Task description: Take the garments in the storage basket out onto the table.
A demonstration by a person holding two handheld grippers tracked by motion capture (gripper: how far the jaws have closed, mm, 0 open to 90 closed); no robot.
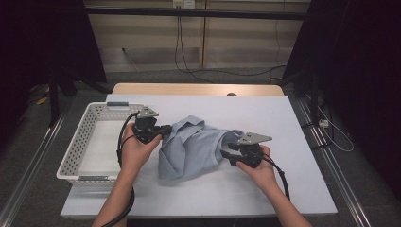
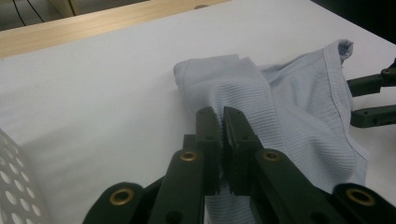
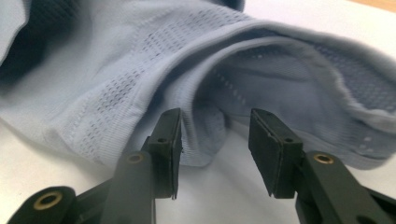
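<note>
Pale blue knitted mesh garment [image 1: 191, 149] crumpled mid-table beside white perforated plastic basket [image 1: 78, 151], left claw [image 1: 166, 129] clenched on its fabric, right claw [image 1: 227, 152] released, jaws straddling its hem.

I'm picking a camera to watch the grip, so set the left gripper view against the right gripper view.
Left gripper view alone: the left gripper shut on a fold of the pale blue shirt, the white basket at the lower left, the table's wooden edge, and the right gripper at the far side.

Right gripper view alone: the right gripper's own jaws standing apart before the shirt's open hem.

Both: the shirt on the white table cover.
</note>
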